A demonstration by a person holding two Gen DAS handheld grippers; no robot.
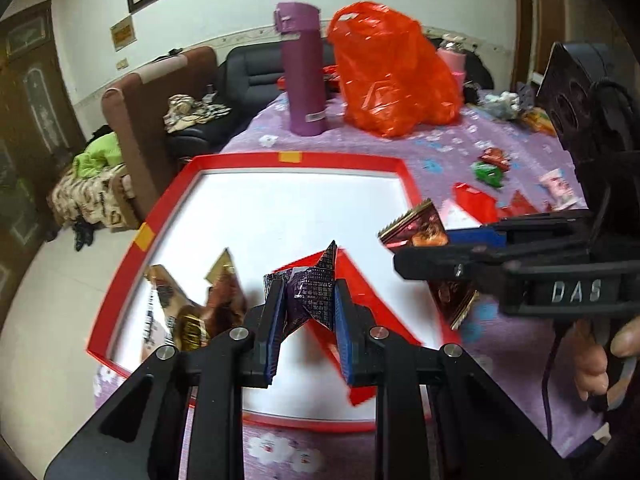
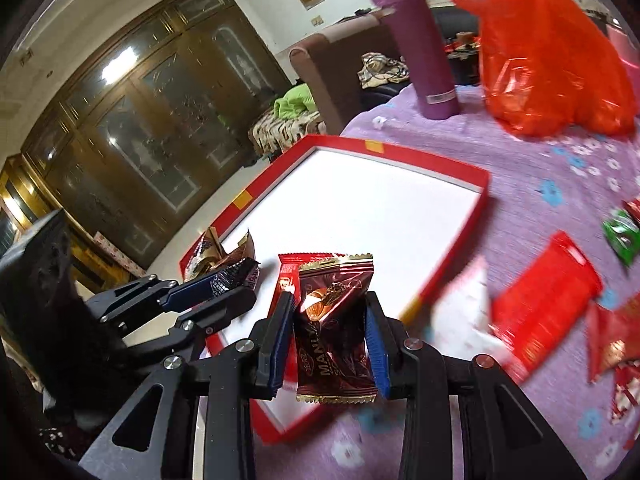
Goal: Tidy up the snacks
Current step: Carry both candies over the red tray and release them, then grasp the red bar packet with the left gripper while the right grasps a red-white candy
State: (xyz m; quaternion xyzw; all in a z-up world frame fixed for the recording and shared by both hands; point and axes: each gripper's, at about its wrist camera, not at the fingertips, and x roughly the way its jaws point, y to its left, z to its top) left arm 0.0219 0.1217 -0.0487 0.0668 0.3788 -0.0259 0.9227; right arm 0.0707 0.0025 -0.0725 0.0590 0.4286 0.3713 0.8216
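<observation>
A red-rimmed tray with a white floor lies on the purple tablecloth; it also shows in the right wrist view. My left gripper is shut on a dark purple snack packet above the tray's near part. My right gripper is shut on a maroon snack packet over the tray's right rim; it enters the left wrist view from the right. Brown and gold snack packets lie in the tray's left corner, and a red packet lies under the left gripper.
A purple flask and an orange plastic bag stand behind the tray. Loose red and green packets lie on the cloth to the right, also in the right wrist view. Sofas and a wooden cabinet are beyond the table.
</observation>
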